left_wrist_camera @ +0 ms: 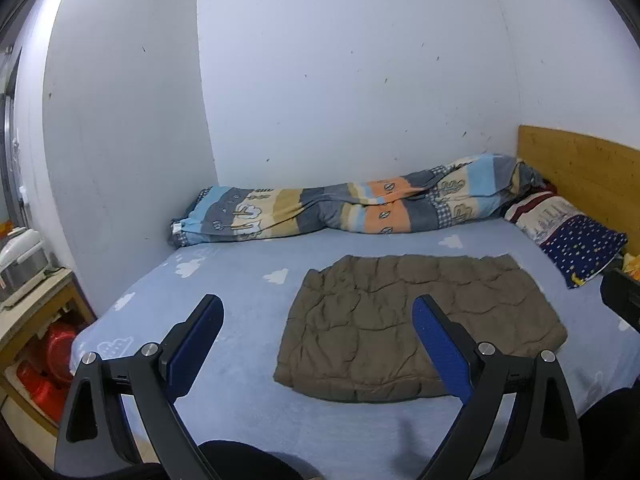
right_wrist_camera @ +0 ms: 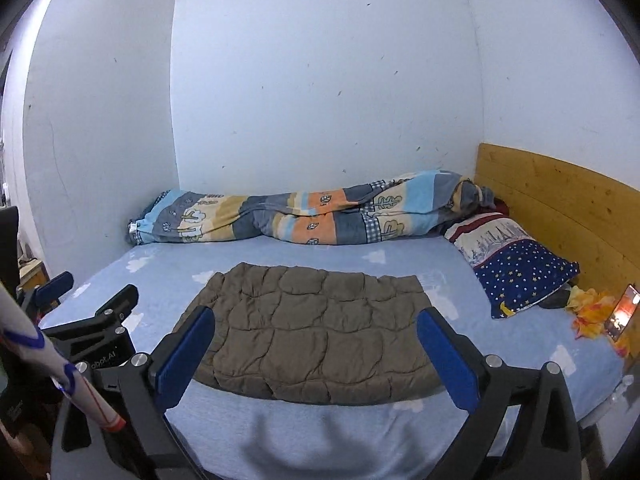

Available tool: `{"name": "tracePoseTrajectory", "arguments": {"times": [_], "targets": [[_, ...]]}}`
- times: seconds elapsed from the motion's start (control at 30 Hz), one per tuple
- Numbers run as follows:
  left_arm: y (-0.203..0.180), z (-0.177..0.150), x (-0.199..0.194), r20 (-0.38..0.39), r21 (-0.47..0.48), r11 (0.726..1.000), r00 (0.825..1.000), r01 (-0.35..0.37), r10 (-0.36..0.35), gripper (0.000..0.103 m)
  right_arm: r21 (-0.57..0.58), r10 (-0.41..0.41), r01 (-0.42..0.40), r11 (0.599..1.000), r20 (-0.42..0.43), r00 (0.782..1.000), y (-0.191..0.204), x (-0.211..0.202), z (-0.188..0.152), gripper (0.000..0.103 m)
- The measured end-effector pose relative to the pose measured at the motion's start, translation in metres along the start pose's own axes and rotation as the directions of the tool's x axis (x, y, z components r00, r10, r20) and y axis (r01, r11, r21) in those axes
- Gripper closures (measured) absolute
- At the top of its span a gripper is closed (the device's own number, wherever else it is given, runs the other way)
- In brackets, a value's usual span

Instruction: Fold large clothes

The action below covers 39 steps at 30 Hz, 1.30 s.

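A brown quilted garment [left_wrist_camera: 360,320] [right_wrist_camera: 304,308] lies folded flat into a rough rectangle on the light blue bed sheet [left_wrist_camera: 240,272] [right_wrist_camera: 320,420]. My left gripper [left_wrist_camera: 318,312] hangs above the sheet, open and empty, its right finger over the garment's near middle. My right gripper [right_wrist_camera: 316,320] is also open and empty, its blue pads [right_wrist_camera: 184,356] framing the garment's near edge from above. The left gripper [right_wrist_camera: 90,290] also shows at the left of the right wrist view, apart from the cloth.
A rolled striped duvet [left_wrist_camera: 340,208] lies along the far wall. A starred pillow [right_wrist_camera: 520,276] rests by the wooden headboard [right_wrist_camera: 560,208], with a lit phone [right_wrist_camera: 624,312] and an orange cloth [right_wrist_camera: 592,312] near it. A side table with a rice cooker [left_wrist_camera: 20,264] stands left.
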<state>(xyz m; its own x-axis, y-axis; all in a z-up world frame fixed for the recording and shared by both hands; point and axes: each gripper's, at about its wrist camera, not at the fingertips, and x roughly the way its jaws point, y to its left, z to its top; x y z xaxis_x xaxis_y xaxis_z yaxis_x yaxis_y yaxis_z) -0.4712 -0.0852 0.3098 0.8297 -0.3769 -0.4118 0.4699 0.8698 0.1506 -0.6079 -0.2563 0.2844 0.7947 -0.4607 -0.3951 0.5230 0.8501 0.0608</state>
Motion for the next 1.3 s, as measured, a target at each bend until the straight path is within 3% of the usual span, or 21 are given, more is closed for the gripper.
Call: {"name": "tracePoseTrajectory", "arguments": {"times": [0.23, 0.53, 0.73, 0.93, 1.3], "targets": [[0.002, -0.006, 0.009, -0.048, 0.013, 1.000, 0.999, -0.009, 0.010, 0.008, -0.007, 0.000, 0.000, 1.000, -0.021, 1.000, 0.002, 0.010, -0.006, 0.000], [0.010, -0.007, -0.001, 0.016, -0.051, 0.998, 1.000, 0.025, -0.024, 0.008, -0.015, -0.014, 0.014, 1.000, 0.016, 1.000, 0.008, 0.008, -0.006, 0.000], [0.005, -0.010, 0.010, -0.023, -0.037, 0.999, 1.000, 0.017, -0.018, 0.008, -0.006, -0.024, 0.024, 1.000, -0.023, 0.999, 0.005, 0.016, -0.013, 0.000], [-0.002, -0.013, 0.006, -0.001, -0.013, 1.000, 1.000, 0.019, -0.019, 0.008, -0.013, -0.033, 0.033, 0.999, -0.033, 0.999, 0.002, 0.020, -0.016, 0.000], [-0.009, -0.015, 0.015, -0.037, -0.008, 0.999, 0.998, 0.045, -0.045, 0.008, -0.028, -0.056, 0.054, 0.998, -0.050, 0.997, -0.002, 0.032, -0.019, 0.000]]}}
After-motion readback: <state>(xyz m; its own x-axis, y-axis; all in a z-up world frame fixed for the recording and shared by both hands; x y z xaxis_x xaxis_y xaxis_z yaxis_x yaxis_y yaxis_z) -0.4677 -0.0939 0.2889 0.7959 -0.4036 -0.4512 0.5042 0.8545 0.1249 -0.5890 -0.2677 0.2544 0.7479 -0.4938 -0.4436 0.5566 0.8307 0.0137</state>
